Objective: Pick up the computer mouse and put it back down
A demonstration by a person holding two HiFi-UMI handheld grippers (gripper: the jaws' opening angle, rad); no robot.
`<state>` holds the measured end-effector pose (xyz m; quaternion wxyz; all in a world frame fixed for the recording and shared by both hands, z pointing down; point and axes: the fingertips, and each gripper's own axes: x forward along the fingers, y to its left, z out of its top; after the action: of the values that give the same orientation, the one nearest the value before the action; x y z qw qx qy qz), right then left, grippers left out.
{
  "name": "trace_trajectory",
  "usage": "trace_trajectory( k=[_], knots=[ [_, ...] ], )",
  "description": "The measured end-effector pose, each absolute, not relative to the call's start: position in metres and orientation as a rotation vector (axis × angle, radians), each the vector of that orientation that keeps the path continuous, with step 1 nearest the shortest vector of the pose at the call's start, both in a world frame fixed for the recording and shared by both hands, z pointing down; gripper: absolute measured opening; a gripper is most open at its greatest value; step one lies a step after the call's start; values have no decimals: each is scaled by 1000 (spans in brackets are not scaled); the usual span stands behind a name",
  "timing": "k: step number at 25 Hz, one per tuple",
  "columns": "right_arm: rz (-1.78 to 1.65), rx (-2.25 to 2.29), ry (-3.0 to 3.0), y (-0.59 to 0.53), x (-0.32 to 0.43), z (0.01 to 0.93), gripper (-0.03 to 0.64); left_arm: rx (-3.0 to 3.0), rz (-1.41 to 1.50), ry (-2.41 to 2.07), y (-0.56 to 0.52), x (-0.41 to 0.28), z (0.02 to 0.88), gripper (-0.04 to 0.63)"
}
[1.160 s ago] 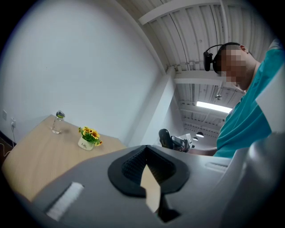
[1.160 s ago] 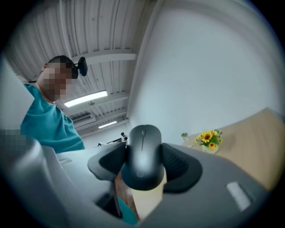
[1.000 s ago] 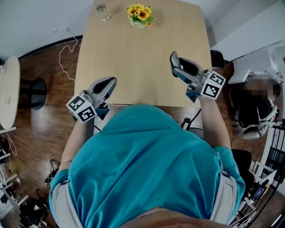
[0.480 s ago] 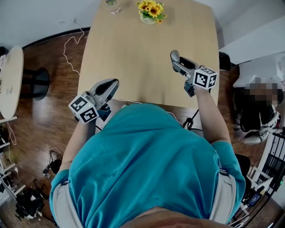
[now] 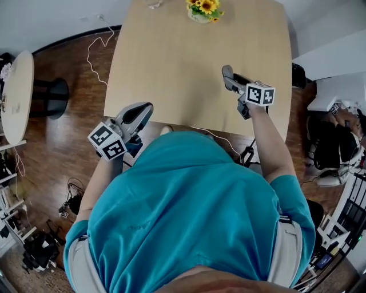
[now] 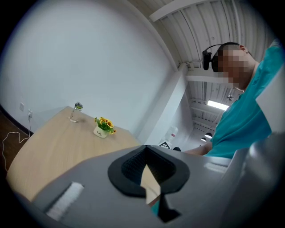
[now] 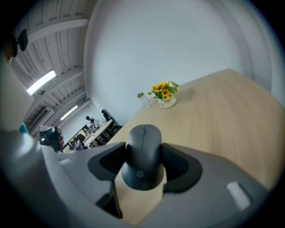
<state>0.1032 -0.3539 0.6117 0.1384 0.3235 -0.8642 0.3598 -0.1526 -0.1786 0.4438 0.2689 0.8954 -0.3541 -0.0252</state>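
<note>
Now right claw (image 7: 143, 156) clamps smooth, rounded black mouse (image 7: 143, 144); left claw (image 6: 146, 156) closed.

Wood table (image 5: 171, 74) w/ flower pot (image 5: 203, 10) & glass (image 6: 75, 113).

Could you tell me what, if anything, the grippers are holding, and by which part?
The right gripper holds the computer mouse by its two sides; the left gripper holds nothing.
</note>
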Motion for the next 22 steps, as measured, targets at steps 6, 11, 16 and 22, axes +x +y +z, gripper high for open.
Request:
trace_trajectory(
  k=[6,11,16,22],
  knots=[
    [1055,972,-2376,-358,108,656,259,2383,-42,-971,-173,-161,452,5],
    [1052,1011,-2256,-357,108,688,259,2361,-31,-986,-167,-172,456,5],
    [1037,1042,-2170,-358,104,709,259,2348,-23,-995,-165,-180,457,5],
    [1037,1126,-2093,-364,110,726,264,2339,-10,-1002,-162,-181,460,5]
  ],
)
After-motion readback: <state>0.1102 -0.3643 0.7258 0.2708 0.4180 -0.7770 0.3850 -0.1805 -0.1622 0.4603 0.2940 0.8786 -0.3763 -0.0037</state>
